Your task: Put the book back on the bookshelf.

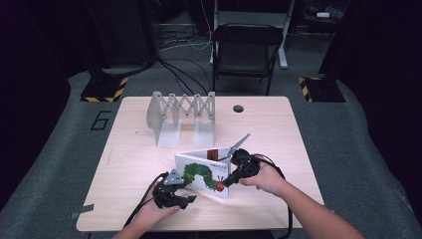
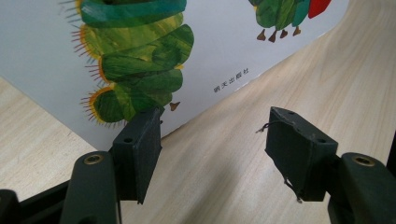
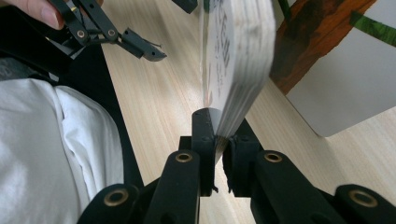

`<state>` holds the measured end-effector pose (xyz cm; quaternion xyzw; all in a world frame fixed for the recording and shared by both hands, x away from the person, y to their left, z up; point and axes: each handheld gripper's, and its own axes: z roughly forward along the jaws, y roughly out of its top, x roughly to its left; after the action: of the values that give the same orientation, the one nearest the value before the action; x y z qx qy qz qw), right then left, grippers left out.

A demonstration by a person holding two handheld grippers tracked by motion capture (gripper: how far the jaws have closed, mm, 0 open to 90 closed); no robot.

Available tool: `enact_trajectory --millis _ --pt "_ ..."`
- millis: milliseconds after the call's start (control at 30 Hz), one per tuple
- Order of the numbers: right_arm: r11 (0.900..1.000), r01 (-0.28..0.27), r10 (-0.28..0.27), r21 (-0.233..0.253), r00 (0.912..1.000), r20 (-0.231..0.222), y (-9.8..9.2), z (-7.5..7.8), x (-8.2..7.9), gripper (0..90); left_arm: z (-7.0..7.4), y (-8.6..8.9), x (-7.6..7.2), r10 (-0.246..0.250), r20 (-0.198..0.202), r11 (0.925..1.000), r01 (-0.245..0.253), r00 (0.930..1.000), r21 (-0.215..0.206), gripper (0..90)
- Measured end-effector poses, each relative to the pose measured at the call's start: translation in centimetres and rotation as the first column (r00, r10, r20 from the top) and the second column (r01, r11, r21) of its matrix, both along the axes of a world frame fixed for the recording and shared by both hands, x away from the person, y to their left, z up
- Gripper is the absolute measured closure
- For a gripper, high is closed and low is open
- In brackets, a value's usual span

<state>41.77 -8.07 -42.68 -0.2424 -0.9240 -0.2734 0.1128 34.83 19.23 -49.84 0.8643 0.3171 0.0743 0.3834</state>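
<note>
book: i see the picture book [image 1: 201, 174] with the green caterpillar cover at lower centre of the high view, standing partly open on the desk [image 1: 129, 164], cover facing the bottom of the frame.
book close-up: in the left tool view the cover [image 2: 140, 56] takes the upper left, its bottom edge resting on the wood and running diagonally up to the right.
right tool: right tool [image 1: 230, 180] sits at the book's right end, lower centre-right of the high view. in the right tool view [image 3: 219, 140] its jaws are nearly together, pinching the edge of the page stack [image 3: 238, 60] between them. holding the book.
left tool: left tool [image 1: 185, 193] is at lower centre-left of the high view, just beside the book's lower left corner. in the left tool view [image 2: 212, 140] the jaws stand wide, bare wood between them. left jaw tip is right at the cover's bottom edge; i can't tell if it touches.
cross-check: the right tool view shows the left tool [image 3: 154, 51] in the upper left of the frame, jaws apart, near the book.
rack: grey folding rack [image 1: 181, 117] stands upper centre on the desk, well apart from the book.
hands: one hand on each tool, forearms entering from the bottom edge of the high view.
</note>
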Motion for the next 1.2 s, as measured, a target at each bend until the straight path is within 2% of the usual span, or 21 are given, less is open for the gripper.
enact_trajectory --millis 67,100,133,233,500,600,667,700,733,833,933,1033,1067,1200 --pt "1.000 -0.026 0.026 -0.004 0.9994 0.021 0.0 -0.1 0.0 84.0 0.0 0.3 -0.1 0.003 0.001 1.0000 -0.003 1.0000 0.002 36.0" --pt "0.999 -0.032 0.033 -0.007 0.9990 0.032 0.0 -0.1 0.0 84.0 0.0 0.4 -0.1 0.010 -0.005 0.9999 -0.010 0.9999 -0.011 36.2" --pt "0.999 -0.034 0.034 -0.014 0.9991 0.026 -0.1 -0.2 -0.1 84.0 0.1 0.6 -0.2 0.010 -0.012 0.9998 -0.010 0.9999 -0.019 36.7" --pt "0.997 -0.072 0.073 -0.020 0.9946 0.073 -0.1 -0.3 -0.1 84.0 0.2 0.9 -0.2 0.022 -0.003 0.9997 -0.023 0.9997 -0.009 39.6" --pt "0.993 -0.103 0.108 -0.054 0.9890 0.100 -0.2 -0.8 -0.2 83.8 0.6 2.4 -0.2 0.024 -0.006 0.9997 -0.024 0.9997 0.006 43.3" --pt "0.989 -0.127 0.135 -0.069 0.9830 0.125 -0.2 -0.9 -0.2 83.8 0.8 2.8 0.0 0.035 0.007 0.9991 -0.035 0.9994 0.023 44.8" --pt "0.988 -0.137 0.146 -0.073 0.9799 0.136 -0.2 -1.1 -0.3 83.8 0.8 3.1 0.1 0.042 0.000 0.9990 -0.042 0.9991 0.014 45.7" --pt "0.988 -0.132 0.141 -0.074 0.9816 0.129 -0.2 -1.1 -0.4 83.8 0.9 3.2 0.2 0.045 0.006 0.9988 -0.045 0.9990 0.018 46.0" --pt "0.987 -0.141 0.152 -0.082 0.9775 0.146 -0.2 -1.2 -0.4 83.8 1.0 3.3 0.3 0.036 0.002 0.9992 -0.036 0.9994 0.020 46.1" --pt "0.984 -0.152 0.166 -0.092 0.9719 0.167 -0.2 -1.4 -0.5 83.7 1.2 3.5 0.5 0.044 0.034 0.9983 -0.045 0.9985 0.036 44.9" --pt "0.982 -0.161 0.178 -0.101 0.9664 0.185 -0.2 -1.5 -0.6 83.7 1.4 3.7 0.8 0.063 0.069 0.9972 -0.066 0.9956 0.035 44.7" --pt "0.981 -0.160 0.178 -0.106 0.9654 0.191 -0.2 -1.6 -0.7 83.5 2.1 4.0 1.4 0.069 0.102 0.9958 -0.075 0.9924 0.053 44.8" --pt "0.981 -0.160 0.179 -0.108 0.9641 0.197 -0.2 -1.6 -0.7 83.3 2.4 4.1 1.7 0.078 0.120 0.9954 -0.084 0.9897 0.046 44.8" --pt "0.981 -0.155 0.175 -0.115 0.9653 0.194 -0.2 -1.7 -0.7 82.9 3.2 4.1 2.5 0.075 0.109 0.9959 -0.080 0.9913 0.043 46.7"
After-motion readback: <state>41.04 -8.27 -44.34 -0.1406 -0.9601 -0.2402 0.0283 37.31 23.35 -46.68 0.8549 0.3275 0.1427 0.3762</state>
